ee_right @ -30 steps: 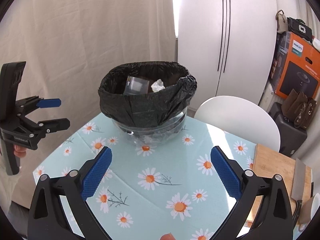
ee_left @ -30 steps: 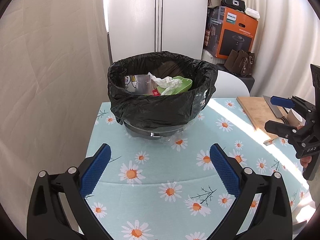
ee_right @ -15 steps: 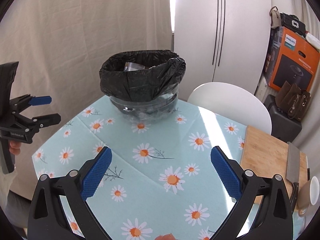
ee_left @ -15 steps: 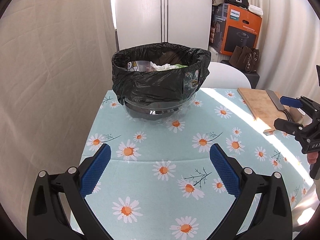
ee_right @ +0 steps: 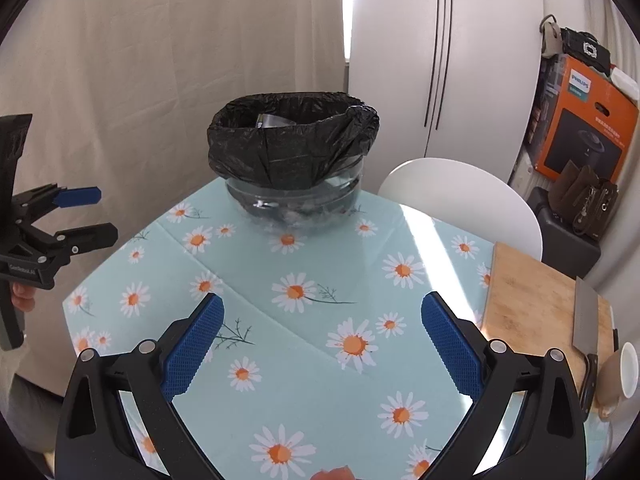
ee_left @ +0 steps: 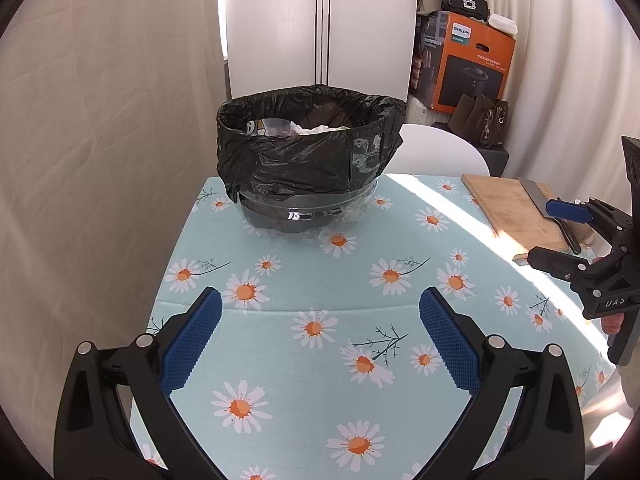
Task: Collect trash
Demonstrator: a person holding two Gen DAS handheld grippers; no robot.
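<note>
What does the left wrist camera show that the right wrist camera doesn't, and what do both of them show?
Only the left wrist view shows white crumpled paper inside the bin, and the right tongs, open and empty.

Only the right wrist view shows a cup by the cutting board, and the left tongs, open and empty.

Both show the black-lined trash bin on the daisy tablecloth, the cutting board with a cleaver, the white chair and the orange box.

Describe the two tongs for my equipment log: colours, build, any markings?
Both the left tongs and right tongs are matte black plastic clamps with silver rivets. Their fingers carry blue, cross-hatched pads. Small pale lettering marks each body; it is too small to read reliably. No cables or sleeves show.
</note>
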